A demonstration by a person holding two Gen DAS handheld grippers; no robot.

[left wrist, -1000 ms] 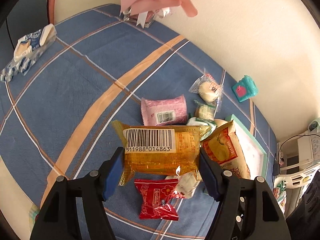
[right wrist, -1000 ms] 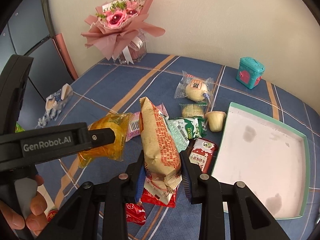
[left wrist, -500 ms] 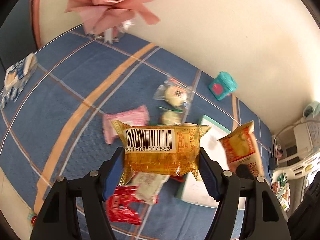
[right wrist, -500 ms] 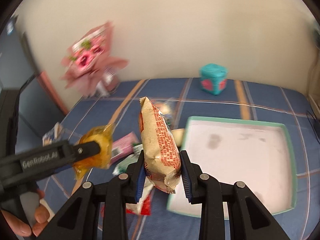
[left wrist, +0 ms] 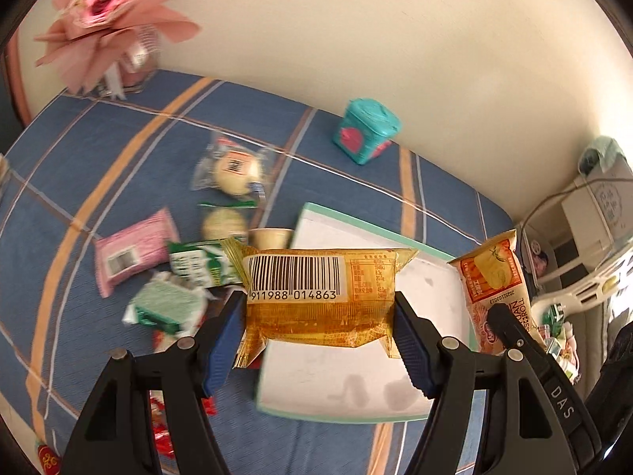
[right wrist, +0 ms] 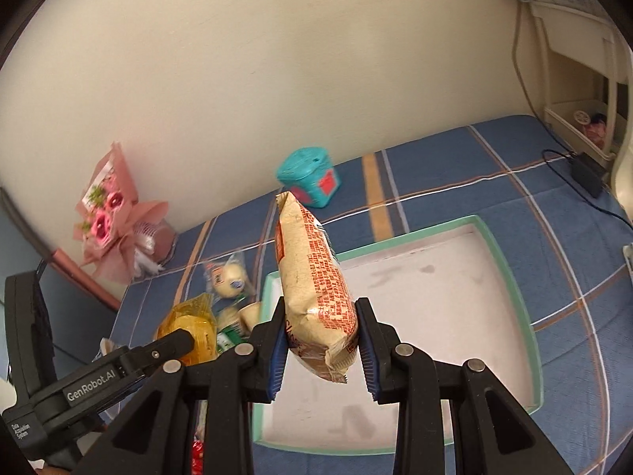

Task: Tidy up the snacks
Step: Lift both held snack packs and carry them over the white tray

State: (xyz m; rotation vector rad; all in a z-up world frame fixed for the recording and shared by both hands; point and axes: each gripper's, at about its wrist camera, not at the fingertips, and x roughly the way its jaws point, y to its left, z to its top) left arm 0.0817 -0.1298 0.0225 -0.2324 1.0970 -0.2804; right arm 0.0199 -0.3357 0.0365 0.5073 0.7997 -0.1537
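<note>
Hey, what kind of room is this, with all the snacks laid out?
Likely a home room: a checked blue tablecloth against a plain wall, a pink bouquet, and a cluttered white shelf unit with a charger cable.

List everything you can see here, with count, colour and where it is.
yellow snack pack: 1, golden, in left gripper
orange snack bag: 1, tan-red, in right gripper
tray: 1, white, mint rim, on tablecloth
loose snacks: several, pink, green, red, clear, left of tray
teal box: 1, near wall
bouquet: 1, pink, far corner
tablecloth: 1, blue plaid
left gripper: black, blue pads
right gripper: black, blue pads
</note>
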